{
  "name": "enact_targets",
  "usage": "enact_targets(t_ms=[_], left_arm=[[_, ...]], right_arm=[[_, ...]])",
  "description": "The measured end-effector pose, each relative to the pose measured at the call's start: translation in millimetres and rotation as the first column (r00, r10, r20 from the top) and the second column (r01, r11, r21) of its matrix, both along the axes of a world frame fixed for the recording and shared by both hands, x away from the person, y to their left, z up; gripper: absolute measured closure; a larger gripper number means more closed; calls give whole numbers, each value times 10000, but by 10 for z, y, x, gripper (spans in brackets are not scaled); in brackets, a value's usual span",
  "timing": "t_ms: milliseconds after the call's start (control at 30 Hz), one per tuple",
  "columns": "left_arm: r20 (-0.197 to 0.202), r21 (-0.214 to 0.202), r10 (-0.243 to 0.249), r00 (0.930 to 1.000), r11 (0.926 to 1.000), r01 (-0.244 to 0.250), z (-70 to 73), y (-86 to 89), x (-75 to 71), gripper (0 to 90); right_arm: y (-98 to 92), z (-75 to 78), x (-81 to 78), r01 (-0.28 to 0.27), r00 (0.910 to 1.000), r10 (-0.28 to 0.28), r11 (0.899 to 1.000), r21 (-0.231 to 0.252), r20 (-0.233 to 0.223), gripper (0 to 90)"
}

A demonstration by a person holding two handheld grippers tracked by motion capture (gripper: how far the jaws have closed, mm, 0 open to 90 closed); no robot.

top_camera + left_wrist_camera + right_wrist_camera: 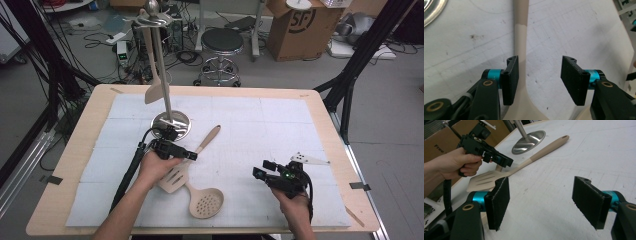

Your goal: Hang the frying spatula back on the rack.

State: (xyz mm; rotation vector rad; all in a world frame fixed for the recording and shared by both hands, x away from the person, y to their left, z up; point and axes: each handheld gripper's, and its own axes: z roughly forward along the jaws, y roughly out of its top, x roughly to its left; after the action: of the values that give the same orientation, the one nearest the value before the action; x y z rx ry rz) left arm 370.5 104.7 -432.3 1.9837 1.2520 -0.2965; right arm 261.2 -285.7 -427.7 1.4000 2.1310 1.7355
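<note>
We judge left gripper fingers wide, beige slotted wooden spatula handle hugging one pad: closing off-centre may skid it. Right gripper gapes empty.

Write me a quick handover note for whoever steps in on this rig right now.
Left gripper: open, jaws standing either side of the slotted spatula's neck, one pad close beside it, not closed on it.
Right gripper: open, holding nothing, over bare mat at the right.
Things: the slotted spatula lies flat on the white mat, handle towards the stand's base. A skimmer spoon lies beside it, nearer the person. One spatula hangs on the stand.
Done: that one utensil is on the stand.
Left, probably: close on the slotted spatula, lift and hang it, then the skimmer spoon.
</note>
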Motion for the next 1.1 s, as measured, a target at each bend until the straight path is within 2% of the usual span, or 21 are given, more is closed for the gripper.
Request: enact_targets(t_ms=[133, 300, 433, 500, 667, 800, 900, 933, 1000, 1100], left_arm=[[-267, 98, -28, 9996, 9999, 30, -39, -41, 5, 489], [-237, 309, 170, 9996, 9994, -163, -55, -51, 20, 495], [-169, 800, 157, 9997, 9967, -143, -84, -111, 22, 486], [-71, 815, 231, 9997, 9964, -225, -88, -143, 10, 485], [264, 1249, 186, 9995, 9919, -218, -75, -185, -20, 504], [1012, 2007, 7, 9949, 9794, -211, -64, -253, -85, 558], [1359, 2446, 70, 9907, 9688, -404, -64, -261, -103, 666], [1464, 2467, 80, 9892, 9681, -443, -70, -254, -105, 719], [1614, 2557, 72, 9869, 9655, -488, -74, -264, -120, 762], [1783, 2667, -91, 9839, 9630, -394, -68, -273, -135, 770]], right_arm=[[-2, 1, 7, 12, 10000, -12, 10000, -2, 74, 301], [2, 7, 6, -1, 10000, 1, 10000, 20, 65, 302], [10, 7, 7, -27, 10000, 27, 10000, -9, 4, 302], [14, 8, 8, -27, 10000, 27, 10000, -5, 6, 302], [16, 9, 7, -8, 10000, 8, 10000, 5, 14, 303], [22, 8, 9, -12, 10000, 12, 10000, -27, 44, 307], [34, 9, 9, -16, 10000, 16, 10000, -40, 17, 311], [37, 10, 8, -7, 10000, 7, 10000, -58, 27, 312], [42, 9, 9, -5, 10000, 6, 9999, -108, 86, 314], [39, 4, 10, 34, 10000, -33, 9999, -142, 54, 317]])
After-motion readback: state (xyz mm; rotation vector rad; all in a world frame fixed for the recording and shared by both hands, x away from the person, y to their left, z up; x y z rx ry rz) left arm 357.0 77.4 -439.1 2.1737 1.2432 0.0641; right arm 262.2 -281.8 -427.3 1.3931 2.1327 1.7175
